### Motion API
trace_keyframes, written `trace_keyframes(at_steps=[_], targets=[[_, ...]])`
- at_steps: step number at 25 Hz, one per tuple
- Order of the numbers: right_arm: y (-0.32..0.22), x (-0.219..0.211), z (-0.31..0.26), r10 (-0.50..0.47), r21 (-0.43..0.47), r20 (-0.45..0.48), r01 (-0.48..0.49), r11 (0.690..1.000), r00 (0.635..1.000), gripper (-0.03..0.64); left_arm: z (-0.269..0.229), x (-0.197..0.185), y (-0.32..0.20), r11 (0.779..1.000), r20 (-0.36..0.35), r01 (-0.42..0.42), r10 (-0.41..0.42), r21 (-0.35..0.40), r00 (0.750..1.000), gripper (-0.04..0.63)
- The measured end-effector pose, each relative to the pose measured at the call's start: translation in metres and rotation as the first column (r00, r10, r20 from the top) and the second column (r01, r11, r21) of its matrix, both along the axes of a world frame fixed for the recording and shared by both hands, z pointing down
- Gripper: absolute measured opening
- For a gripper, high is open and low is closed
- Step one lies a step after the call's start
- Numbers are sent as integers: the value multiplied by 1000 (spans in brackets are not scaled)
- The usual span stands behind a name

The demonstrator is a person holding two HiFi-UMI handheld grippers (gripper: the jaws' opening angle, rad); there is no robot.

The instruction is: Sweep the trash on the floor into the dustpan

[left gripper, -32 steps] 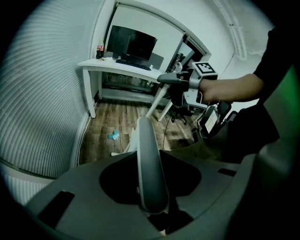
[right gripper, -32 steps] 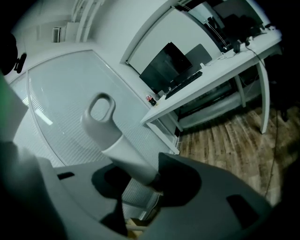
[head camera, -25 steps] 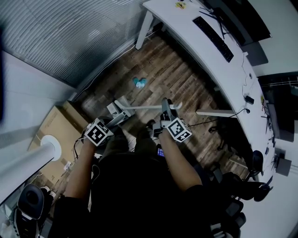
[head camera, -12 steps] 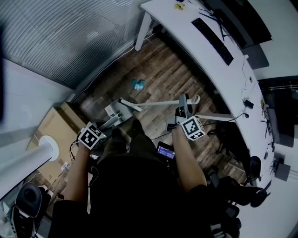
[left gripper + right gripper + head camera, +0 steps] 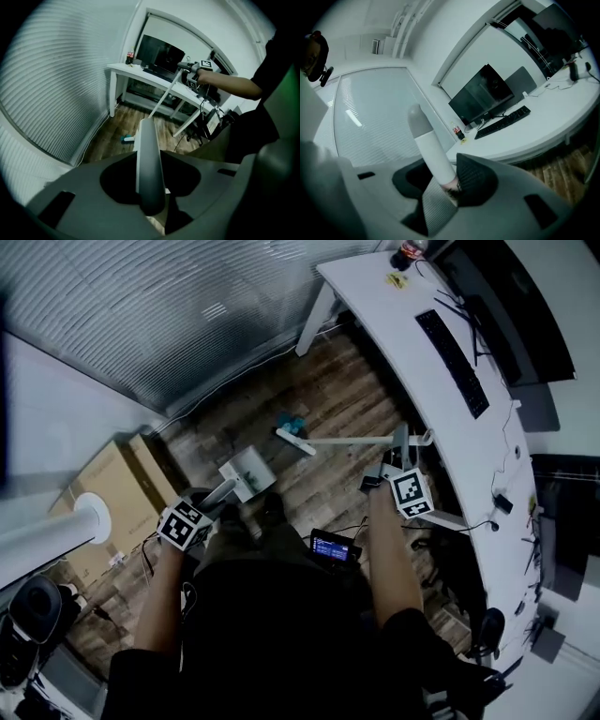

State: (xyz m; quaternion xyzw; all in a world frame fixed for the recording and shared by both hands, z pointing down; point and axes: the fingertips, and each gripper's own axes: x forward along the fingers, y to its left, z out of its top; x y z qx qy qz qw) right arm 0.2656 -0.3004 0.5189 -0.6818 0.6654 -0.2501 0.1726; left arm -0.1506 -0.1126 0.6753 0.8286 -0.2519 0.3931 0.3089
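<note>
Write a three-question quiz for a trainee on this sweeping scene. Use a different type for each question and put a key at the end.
1. True or false: the trash is already inside the dustpan.
2. Multiple choice: what is the right gripper shut on?
A) the broom handle
B) the keyboard
C) nothing
3. Short answer: what is the left gripper shut on?

Key
1. False. The trash lies on the floor by the broom head, apart from the dustpan.
2. A.
3. The dustpan handle.
</note>
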Motion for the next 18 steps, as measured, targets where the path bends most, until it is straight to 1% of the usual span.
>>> trace_keyframes(at_steps=[5,8,12,15,18], targets=[[-47,11,-9,-40,51,-38,41,998,998,141,-4,12,3,995,-5,97,-97,37,995,104],[-72,13,-13,-66,85,-76,72,994,995,138,-6,23,8,991,-1,118,-118,57,993,104],[-99,2,-18,-117,144,-158,140,980,981,132,-7,33,15,988,9,135,-136,76,991,104],[-112,-11,-2,-146,152,-191,176,973,971,129,0,35,24,988,27,147,-149,56,989,104],[-119,-22,27,-183,127,-204,212,969,962,127,8,35,31,987,34,160,-161,23,986,104]])
